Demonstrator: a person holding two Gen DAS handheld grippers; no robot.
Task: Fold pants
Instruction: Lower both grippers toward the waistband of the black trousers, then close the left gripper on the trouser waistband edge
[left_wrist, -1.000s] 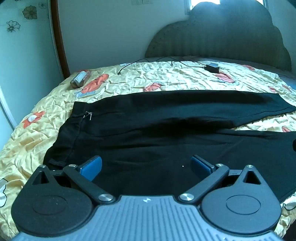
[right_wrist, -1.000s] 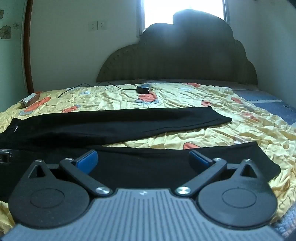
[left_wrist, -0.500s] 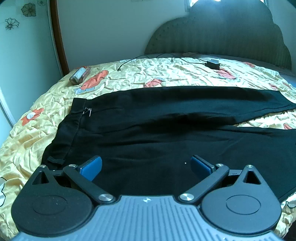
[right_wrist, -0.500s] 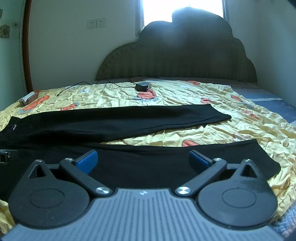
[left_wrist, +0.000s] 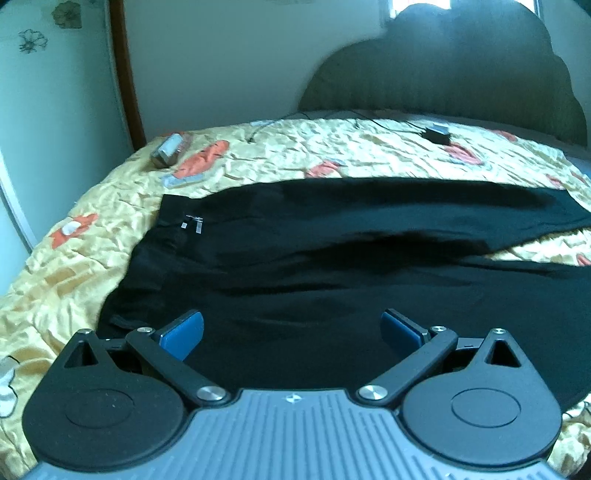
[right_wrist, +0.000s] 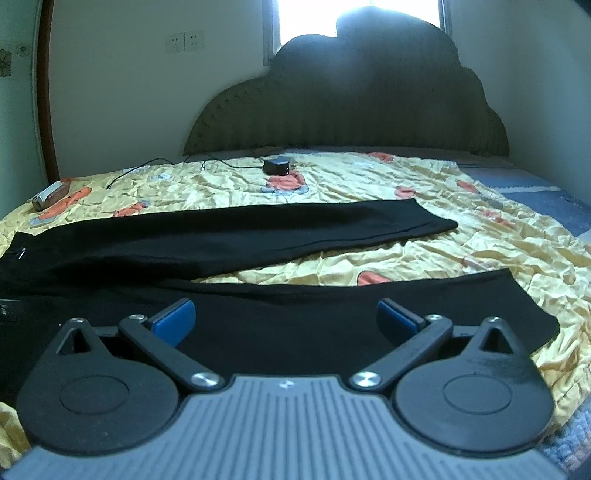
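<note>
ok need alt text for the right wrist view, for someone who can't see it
Black pants lie flat on a bed with a yellow floral bedspread, legs spread apart toward the right. The open right gripper hovers over the near leg, holding nothing. A small black box with a cable lies near the dark headboard.

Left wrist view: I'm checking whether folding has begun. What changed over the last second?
Only the left gripper moved: it rose and edged forward over the waist end of the pants. Nothing was gripped or released. Both grippers stay open, the right gripper barely shifted, and the pants lie spread as before.
</note>
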